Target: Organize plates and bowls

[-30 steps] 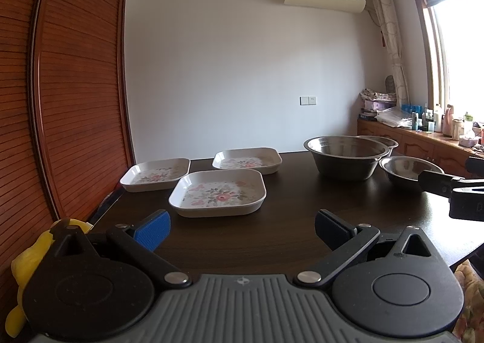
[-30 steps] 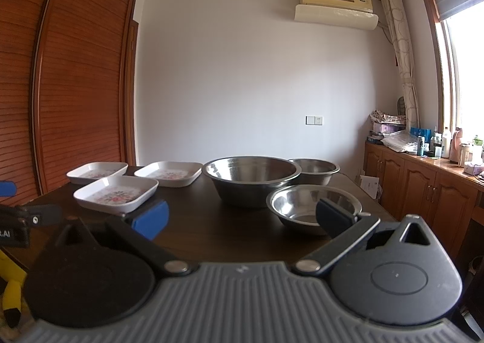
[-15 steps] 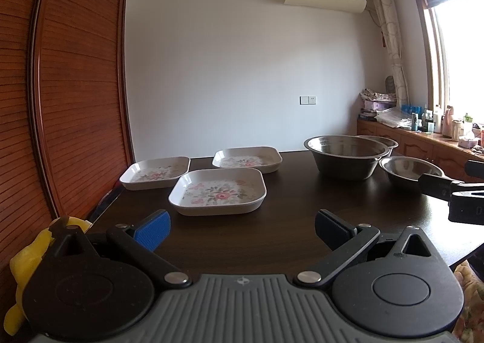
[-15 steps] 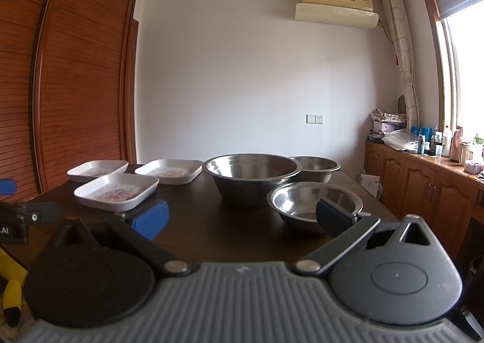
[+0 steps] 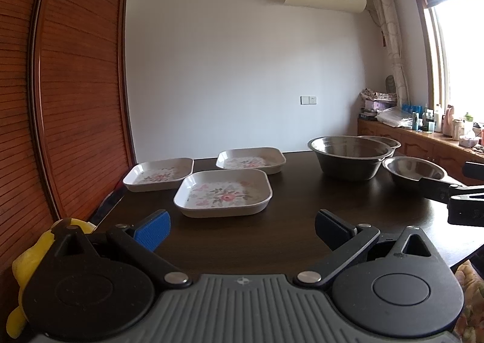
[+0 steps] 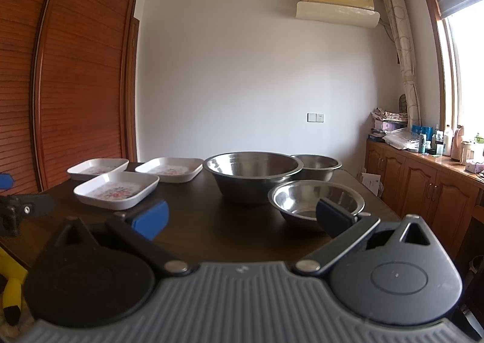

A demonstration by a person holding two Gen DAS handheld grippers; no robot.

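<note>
Left gripper (image 5: pixel 242 229) and right gripper (image 6: pixel 242 219), both spread and empty as before; plates (image 5: pixel 223 192) and bowls (image 6: pixel 252 175) remain unsorted on table (image 5: pixel 302 216)

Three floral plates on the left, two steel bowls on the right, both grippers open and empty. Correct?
Not quite: the right wrist view shows three steel bowls: a large one, a small near one, another behind. The rest holds.

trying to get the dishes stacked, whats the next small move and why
Probably ease the left hand-held gripper forward toward the nearest floral plate. Both hand-held grippers are open and hold nothing; the three plates lie separately on the dark table, and that plate sits straight ahead of the left one.
</note>
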